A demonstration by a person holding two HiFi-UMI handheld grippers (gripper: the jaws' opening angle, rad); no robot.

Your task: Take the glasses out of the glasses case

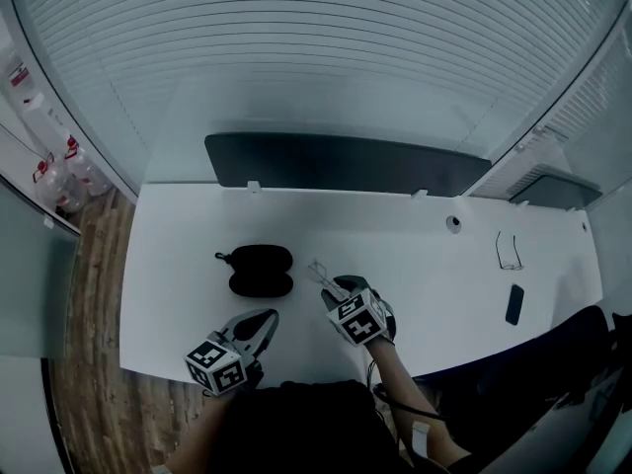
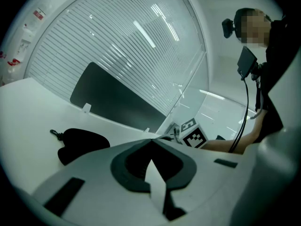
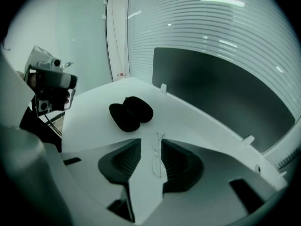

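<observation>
Right gripper [image 3: 150, 141] hangs wide open above the thin wire-framed glasses [image 3: 155, 160], touching nothing; left gripper [image 2: 150, 140] has its jaws together, empty.
The glasses lie on the smooth white table [image 1: 178, 265], out of the black, soft-looking oval glasses case [image 1: 261, 270] and just beside it. Their frame is so fine that lenses and arms barely separate in the head view. The case lies open in two rounded lobes, its inside too dark to read, and the left gripper's body cuts off its near edge. The glasses' long axis runs along the gap between the right gripper's jaws, away from it.

Bare desk [image 1: 178, 294] around open case [image 1: 261, 270] — glasses [image 3: 156, 159] beside
</observation>
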